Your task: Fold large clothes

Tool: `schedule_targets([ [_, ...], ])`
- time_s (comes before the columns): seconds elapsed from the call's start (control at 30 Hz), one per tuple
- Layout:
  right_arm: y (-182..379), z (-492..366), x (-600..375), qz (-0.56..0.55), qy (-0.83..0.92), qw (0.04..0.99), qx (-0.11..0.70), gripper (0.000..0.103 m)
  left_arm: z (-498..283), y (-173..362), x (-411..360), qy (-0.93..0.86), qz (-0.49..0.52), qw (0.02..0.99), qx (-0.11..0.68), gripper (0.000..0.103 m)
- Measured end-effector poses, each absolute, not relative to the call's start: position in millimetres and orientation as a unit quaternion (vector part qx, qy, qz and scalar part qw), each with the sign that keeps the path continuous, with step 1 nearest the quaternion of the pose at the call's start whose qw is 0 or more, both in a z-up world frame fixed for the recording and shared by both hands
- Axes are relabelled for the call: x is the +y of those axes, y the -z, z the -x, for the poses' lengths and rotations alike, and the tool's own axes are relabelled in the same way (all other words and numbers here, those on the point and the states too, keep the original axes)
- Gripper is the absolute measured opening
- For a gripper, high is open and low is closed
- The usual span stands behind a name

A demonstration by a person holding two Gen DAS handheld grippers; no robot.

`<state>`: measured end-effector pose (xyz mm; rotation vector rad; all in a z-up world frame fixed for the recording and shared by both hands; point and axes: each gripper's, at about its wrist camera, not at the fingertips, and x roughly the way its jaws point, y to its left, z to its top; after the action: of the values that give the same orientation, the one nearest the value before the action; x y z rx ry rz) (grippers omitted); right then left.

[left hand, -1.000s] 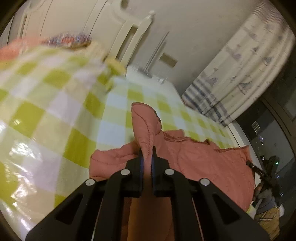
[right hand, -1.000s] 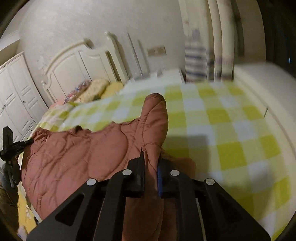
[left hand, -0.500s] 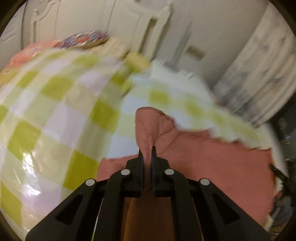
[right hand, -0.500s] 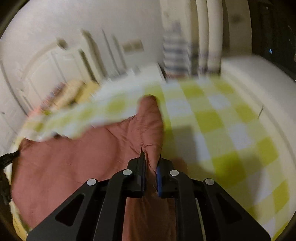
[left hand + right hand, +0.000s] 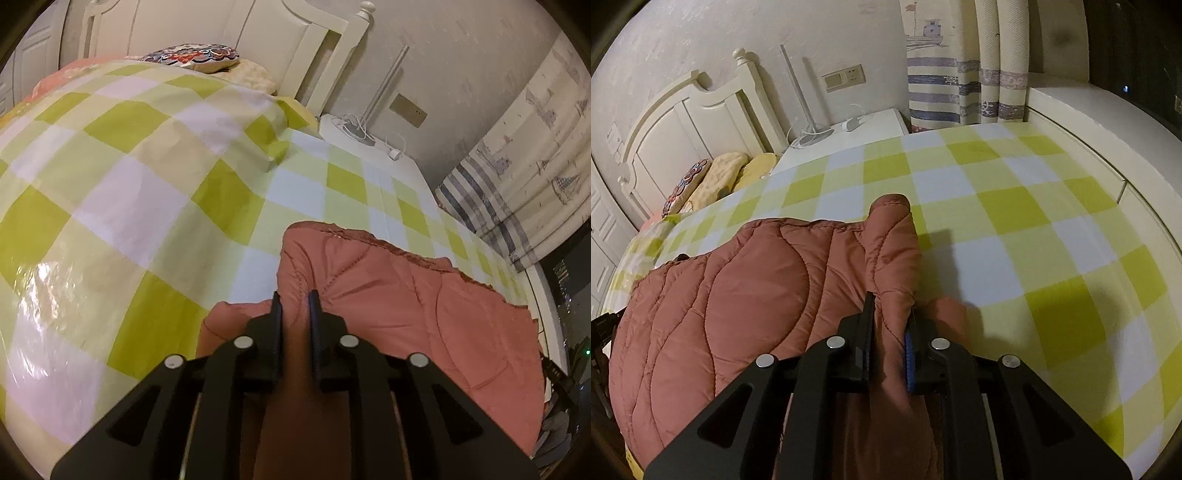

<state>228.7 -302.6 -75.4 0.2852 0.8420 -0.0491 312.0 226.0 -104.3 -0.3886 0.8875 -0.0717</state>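
The left wrist view alone shows the raised hump of the checked bedspread (image 5: pixel 122 206) on the left, a patterned cushion (image 5: pixel 192 57) at the far headboard (image 5: pixel 258 37), and glare on the near-left cloth; the right wrist view alone shows the flat right half of the bed, a white ledge (image 5: pixel 1108 140) along its far right side, and a wall switch plate (image 5: pixel 844 78). Both views take in the white nightstand (image 5: pixel 365 147) with a lamp pole and cords, and the striped curtain (image 5: pixel 945 81). The quilted rust-red jacket (image 5: pixel 738 295) lies spread on the near part of the bed, between the two grippers. The left gripper (image 5: pixel 294 295) has a raised fold of the jacket's left edge between its fingers, and its jaws are opening; whether the pads press the cloth cannot be told. The right gripper (image 5: pixel 891 306) is nearly closed, pinching a bunched fold at the jacket's right edge, a rounded tip of cloth standing up beyond it. The near part of the jacket is hidden under both black gripper bodies, and its near edge is cut off by the frame. At the left rim of the right view a dark object is too cut off to make out, as is the dark clutter at the right rim of the left view.
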Motion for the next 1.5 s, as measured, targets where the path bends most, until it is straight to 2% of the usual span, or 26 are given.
schedule_targets([
  [0.03, 75.1, -229.9, -304.3, -0.139, 0.021, 0.902, 0.408, 0.019, -311.6, 102.2, 227.6, 0.034, 0.192, 0.884, 0.424, 0.026],
  [0.07, 73.1, -230.0, -306.3, -0.143, 0.017, 0.901, 0.409, 0.025, -310.0, 97.8, 230.9, 0.033, 0.202, 0.885, 0.418, 0.043],
  [0.1, 70.1, -229.4, -308.5, -0.148, 0.018, 0.901, 0.408, 0.031, -306.6, 91.5, 234.2, 0.033, 0.211, 0.887, 0.408, 0.053],
  [0.13, 64.5, -227.6, -310.2, -0.15, 0.024, 0.902, 0.404, 0.047, -298.6, 78.3, 237.7, 0.027, 0.215, 0.898, 0.384, 0.068],
  [0.17, 54.7, -223.5, -309.9, -0.146, 0.034, 0.908, 0.392, 0.069, -292.8, 68.0, 237.8, 0.018, 0.208, 0.907, 0.367, 0.073],
  [0.2, 43.5, -218.7, -307.5, -0.139, 0.04, 0.916, 0.374, 0.077, -287.2, 56.0, 235.1, 0.017, 0.195, 0.916, 0.35, 0.074],
  [0.3, 9.8, -205.9, -281.9, -0.096, 0.022, 0.943, 0.319, 0.08, -275.4, 26.6, 209.2, 0.04, 0.146, 0.932, 0.329, 0.077],
  [0.4, -2.5, -209.9, -233.7, -0.029, -0.011, 0.947, 0.319, 0.08, -265.8, 14.1, 163.2, 0.033, 0.092, 0.943, 0.319, 0.085],
  [0.5, 11.0, -225.7, -180.8, 0.055, -0.03, 0.935, 0.349, 0.08, -261.9, 18.7, 114.7, 0.003, 0.052, 0.95, 0.307, 0.1],
  [0.6, 57.2, -251.3, -152.6, 0.122, -0.007, 0.903, 0.412, 0.087, -275.1, 44.5, 80.2, -0.025, 0.023, 0.941, 0.336, 0.101],
  [0.7, 74.4, -259.5, -167.2, 0.07, -0.02, 0.902, 0.426, 0.09, -304.0, 101.4, 62.8, -0.068, -0.03, 0.908, 0.412, 0.101],
  [1.0, 82.5, -270.5, -182.4, 0.011, -0.043, 0.889, 0.455, 0.093, -312.5, 105.0, 67.3, -0.068, -0.037, 0.901, 0.426, 0.101],
  [1.23, 74.1, -268.4, -183.2, 0.009, -0.033, 0.888, 0.459, 0.091, -318.2, 106.6, 65.8, -0.073, -0.037, 0.9, 0.429, 0.101],
  [1.33, 44.7, -247.5, -171.4, 0.05, 0.015, 0.907, 0.417, 0.091, -318.2, 107.0, 66.4, -0.077, -0.037, 0.899, 0.43, 0.101],
  [1.43, 13.9, -211.2, -170.3, 0.027, 0.012, 0.93, 0.367, 0.092, -318.4, 107.2, 65.2, -0.079, -0.04, 0.899, 0.429, 0.101],
  [1.5, 15.6, -200.9, -173.4, 0.012, 0.002, 0.929, 0.369, 0.093, -318.4, 107.5, 64.6, -0.08, -0.042, 0.898, 0.43, 0.101],
])
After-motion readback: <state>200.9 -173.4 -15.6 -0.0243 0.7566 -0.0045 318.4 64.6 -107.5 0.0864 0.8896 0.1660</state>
